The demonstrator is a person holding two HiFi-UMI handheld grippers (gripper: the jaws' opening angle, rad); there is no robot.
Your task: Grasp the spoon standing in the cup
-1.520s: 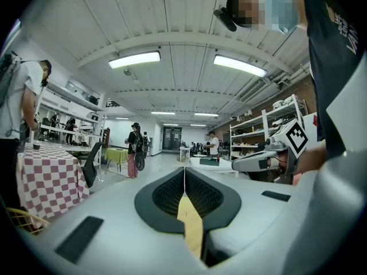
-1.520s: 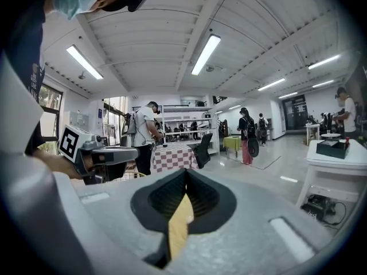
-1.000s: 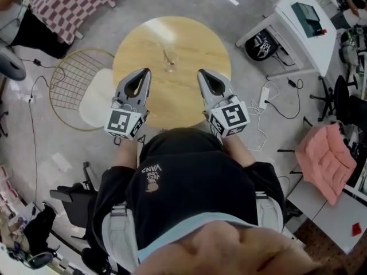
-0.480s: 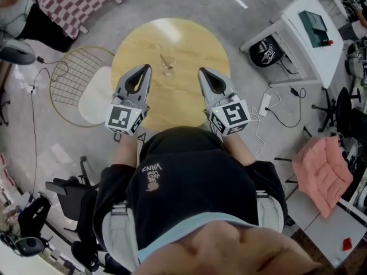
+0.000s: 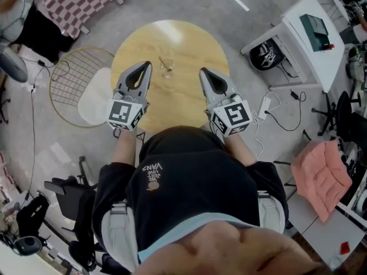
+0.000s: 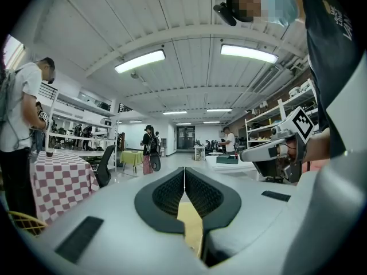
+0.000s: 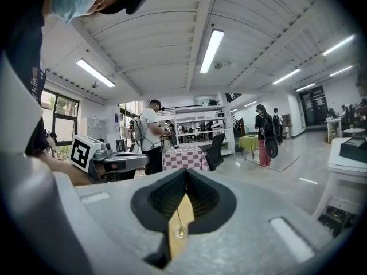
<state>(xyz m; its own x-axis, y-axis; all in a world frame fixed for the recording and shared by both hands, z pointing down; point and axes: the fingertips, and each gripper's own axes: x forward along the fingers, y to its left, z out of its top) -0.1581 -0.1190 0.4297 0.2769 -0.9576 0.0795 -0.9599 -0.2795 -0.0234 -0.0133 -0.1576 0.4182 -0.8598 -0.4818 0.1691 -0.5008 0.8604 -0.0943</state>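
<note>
The spoon [image 5: 163, 61] stands in the glass cup [image 5: 167, 69] on the round wooden table [image 5: 189, 44], with its handle leaning away and to the left. It sits ahead of and between the two tips. The left gripper [image 5: 143, 66] looks nearer than the right gripper [image 5: 205, 72], though the right gripper view frames the cup; both are clenched on nothing.

table: round, light wood [image 5: 183, 105], centre of head view
wire chair: gold wire frame [image 5: 64, 76], just beside the table's left edge
seat pad: white [image 5: 94, 99], lying on the wire chair
checked cloth: red and white [image 5: 74, 2], top left
desk: white [image 5: 298, 16], right of the table, well apart
box: dark green, flat [image 5: 312, 20], on the desk
black item: possibly a bag [image 5: 265, 54], on the floor beside the desk
adapter: white, cabled [image 5: 265, 103], floor
cushion: pink [image 5: 321, 173], far right
bystander: standing, backpack [image 6: 148, 148]
</note>
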